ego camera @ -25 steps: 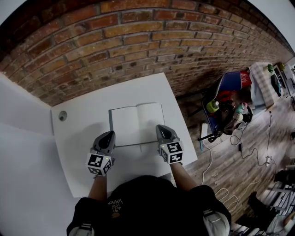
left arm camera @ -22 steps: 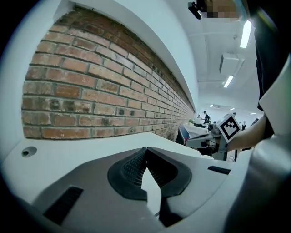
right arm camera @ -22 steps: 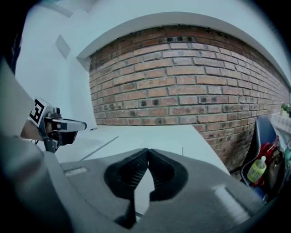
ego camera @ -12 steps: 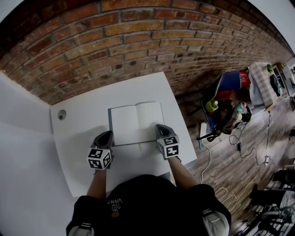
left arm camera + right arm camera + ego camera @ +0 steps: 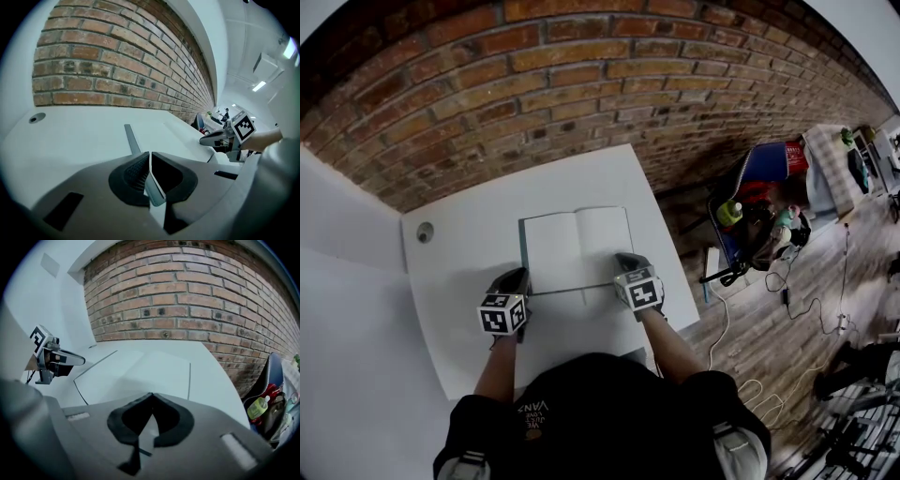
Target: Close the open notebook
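Fingers shut tight, empty, on left gripper [image 5: 517, 277] and right gripper [image 5: 625, 260]. Notebook [image 5: 577, 248] open, flat on bench [image 5: 469, 234], grippers at its near corners. Likely risk: closed tips miss cover edge, notebook slides instead of folding.

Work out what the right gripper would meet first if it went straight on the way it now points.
Most likely the open notebook: the right gripper tilts downward with the right-hand page just beyond its tips. How near it is to the paper is unclear.
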`<move>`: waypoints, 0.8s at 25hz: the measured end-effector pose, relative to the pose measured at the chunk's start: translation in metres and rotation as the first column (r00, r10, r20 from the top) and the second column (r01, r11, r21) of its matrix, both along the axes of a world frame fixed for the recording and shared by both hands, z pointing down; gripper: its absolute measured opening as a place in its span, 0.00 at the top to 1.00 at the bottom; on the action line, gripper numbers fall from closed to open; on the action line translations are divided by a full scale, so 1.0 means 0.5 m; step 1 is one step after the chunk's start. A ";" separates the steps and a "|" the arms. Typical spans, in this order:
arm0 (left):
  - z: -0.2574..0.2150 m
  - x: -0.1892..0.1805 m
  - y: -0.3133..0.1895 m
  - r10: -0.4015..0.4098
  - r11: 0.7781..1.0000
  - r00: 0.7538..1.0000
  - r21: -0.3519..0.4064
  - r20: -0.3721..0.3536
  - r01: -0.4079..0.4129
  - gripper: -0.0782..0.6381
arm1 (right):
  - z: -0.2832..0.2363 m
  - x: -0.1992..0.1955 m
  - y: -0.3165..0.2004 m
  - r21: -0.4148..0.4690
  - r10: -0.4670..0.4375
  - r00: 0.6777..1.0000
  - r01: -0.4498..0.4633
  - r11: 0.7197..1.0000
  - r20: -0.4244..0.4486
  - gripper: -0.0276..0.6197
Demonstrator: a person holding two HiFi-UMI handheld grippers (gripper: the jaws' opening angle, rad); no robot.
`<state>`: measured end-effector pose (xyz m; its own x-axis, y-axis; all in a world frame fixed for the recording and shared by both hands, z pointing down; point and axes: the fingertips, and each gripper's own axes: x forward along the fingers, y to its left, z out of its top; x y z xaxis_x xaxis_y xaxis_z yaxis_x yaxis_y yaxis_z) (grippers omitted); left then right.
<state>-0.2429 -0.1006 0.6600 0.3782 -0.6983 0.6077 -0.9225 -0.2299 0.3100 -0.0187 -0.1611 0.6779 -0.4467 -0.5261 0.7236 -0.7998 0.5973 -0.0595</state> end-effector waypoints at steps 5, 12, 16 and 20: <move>0.013 -0.006 0.001 -0.020 0.999 1.000 -0.051 -0.019 0.019 0.87 | 0.012 0.005 -0.002 -0.024 -0.003 1.000 0.002 1.000 -0.031 0.96; 0.021 0.002 -0.001 -0.027 0.995 0.998 -0.094 -0.056 0.021 0.68 | 0.005 0.009 -0.012 -0.031 0.026 1.000 -0.025 0.999 0.000 0.96; 0.030 0.004 0.003 -0.027 0.993 0.998 -0.113 -0.048 0.021 0.65 | 0.016 0.010 -0.008 -0.064 0.034 0.999 -0.032 0.997 0.027 0.96; 0.042 0.010 0.008 -0.020 0.989 0.999 -0.147 -0.028 0.016 0.63 | 0.014 0.001 -0.008 -0.057 0.022 0.999 -0.019 0.998 0.050 0.96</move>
